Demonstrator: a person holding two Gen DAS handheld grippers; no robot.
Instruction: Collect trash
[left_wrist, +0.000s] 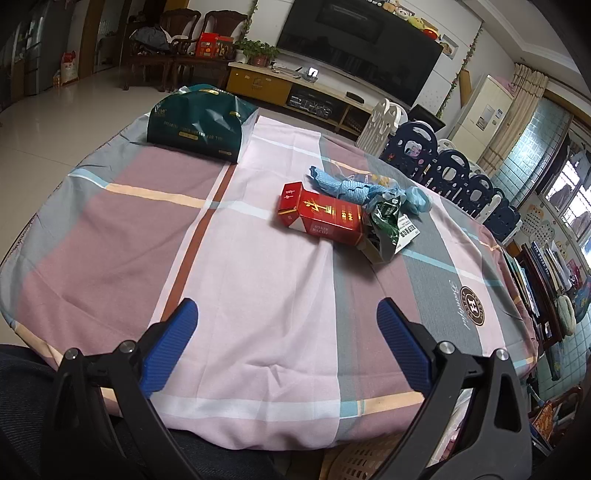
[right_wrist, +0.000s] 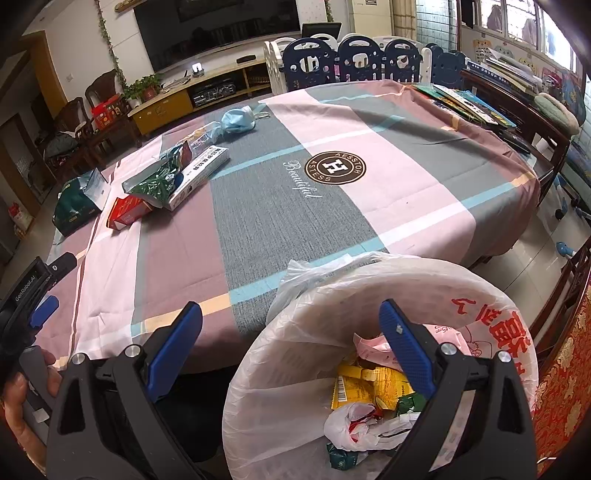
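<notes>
Now both tools stand wide and hold nothing. The left tool (left_wrist: 286, 332) hovers over the near edge of the counter (left_wrist: 258, 280), which is draped in a plaid cloth; bare cloth lies between it and the trash. A red cigarette carton (left_wrist: 321, 216) lies past the middle, touching a crumpled green wrapper (left_wrist: 386, 218) and a white box (right_wrist: 201, 173) on its right, with blue plastic scraps (left_wrist: 354, 186) and a blue mask (right_wrist: 238, 120) just behind. A dark green gift bag (left_wrist: 201, 123) sits well apart at the far left edge. The right tool (right_wrist: 290, 321) hangs over a lined trash bin (right_wrist: 280, 369) just beside the counter's near edge, with yellow, pink and white wrappers (right_wrist: 369, 384) inside. Books (right_wrist: 469, 103) lie on the far right.
</notes>
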